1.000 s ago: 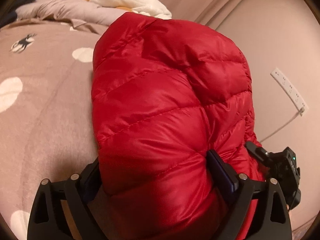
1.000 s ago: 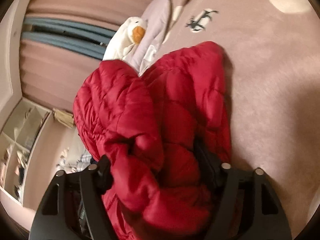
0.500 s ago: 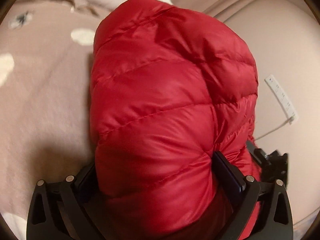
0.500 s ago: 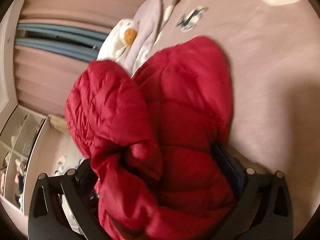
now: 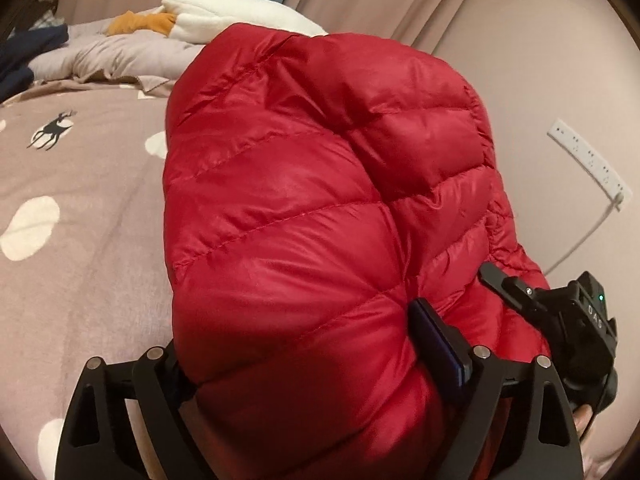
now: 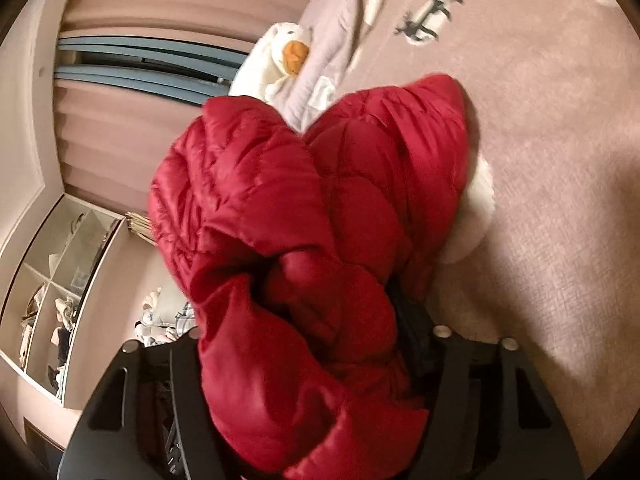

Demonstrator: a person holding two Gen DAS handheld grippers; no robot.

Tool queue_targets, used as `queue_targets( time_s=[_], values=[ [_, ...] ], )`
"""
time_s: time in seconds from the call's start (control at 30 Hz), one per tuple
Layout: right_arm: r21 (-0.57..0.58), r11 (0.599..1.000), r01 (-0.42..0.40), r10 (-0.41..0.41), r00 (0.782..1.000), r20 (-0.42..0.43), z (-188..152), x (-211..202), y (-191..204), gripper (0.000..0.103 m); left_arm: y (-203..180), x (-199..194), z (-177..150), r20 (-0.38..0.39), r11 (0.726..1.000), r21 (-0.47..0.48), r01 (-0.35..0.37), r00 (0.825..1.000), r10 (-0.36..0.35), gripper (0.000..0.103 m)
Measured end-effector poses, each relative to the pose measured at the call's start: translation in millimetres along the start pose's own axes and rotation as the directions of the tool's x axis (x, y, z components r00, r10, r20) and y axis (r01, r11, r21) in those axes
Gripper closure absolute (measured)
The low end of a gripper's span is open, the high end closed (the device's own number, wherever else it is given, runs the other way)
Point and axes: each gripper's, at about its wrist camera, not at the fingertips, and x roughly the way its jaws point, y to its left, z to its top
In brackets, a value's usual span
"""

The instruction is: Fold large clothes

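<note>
Presently, your left gripper (image 5: pixel 304 356) pinches a thick bunch of the red down jacket (image 5: pixel 320 208), and your right gripper (image 6: pixel 312 364) clamps a second bunch. Both hold the jacket in a loose bundle above the bed cover (image 5: pixel 80 280). No flat, squared fold shows. Judged status: folding incomplete; laying out and squaring remain.

Jackets: one, red (image 5: pixel 320 208), seen also from the right wrist (image 6: pixel 304 240)
Grippers: two, left (image 5: pixel 308 364) and right (image 6: pixel 304 344), each gripping the jacket
Plush ducks: one (image 6: pixel 280 56)
Deer prints on the bedspread: one in each view (image 5: pixel 52 130) (image 6: pixel 426 16)
Power strips: one (image 5: pixel 586 160)
Shelf units: one (image 6: pixel 52 300)
</note>
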Motion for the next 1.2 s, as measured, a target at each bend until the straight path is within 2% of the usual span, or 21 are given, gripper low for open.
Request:
queue_targets(
  time_s=[0.1, 0.27, 0.43, 0.63, 0.73, 0.93, 1.13, 1.2],
  values=[
    [-0.018, 0.998, -0.062, 0.063, 0.998, 0.017, -3, -9, 12, 0.051, -2, -14, -1, 0.011, 0.999, -0.019, 0.045, 0.999, -0.045, 0.013],
    [-0.05, 0.985, -0.164, 0.166, 0.986, 0.028, -8, -22, 35, 0.052, -2, -35, 5, 0.047, 0.993, -0.044, 0.105, 0.994, -0.103, 0.013],
    [-0.09, 0.962, -0.259, 0.262, 0.965, 0.031, -12, -29, 62, 0.052, -13, -66, 17, 0.133, 0.997, -0.008, 0.077, 0.988, -0.075, 0.014],
    [-0.221, 0.918, -0.328, 0.334, 0.943, -0.013, -17, -36, 115, 0.052, -29, -134, 25, 0.279, 0.995, 0.097, 0.021, 0.959, -0.048, 0.014],
    [-0.302, 0.886, -0.353, 0.362, 0.932, -0.027, -26, -43, 141, 0.052, -27, -161, 25, 0.342, 0.995, 0.096, 0.013, 0.939, -0.045, 0.014],
    [-0.384, 0.834, -0.396, 0.402, 0.913, -0.067, -40, -39, 183, 0.05, -15, -191, 23, 0.39, 0.996, 0.086, 0.022, 0.919, -0.054, 0.014],
    [-0.434, 0.794, -0.426, 0.419, 0.9, -0.117, -47, -20, 209, 0.05, -11, -218, 15, 0.434, 0.998, 0.068, -0.019, 0.901, -0.012, 0.014],
    [-0.446, 0.779, -0.44, 0.426, 0.894, -0.138, -50, -14, 219, 0.05, -3, -218, 21, 0.46, 0.997, 0.062, -0.039, 0.888, 0.006, 0.014]
  ],
)
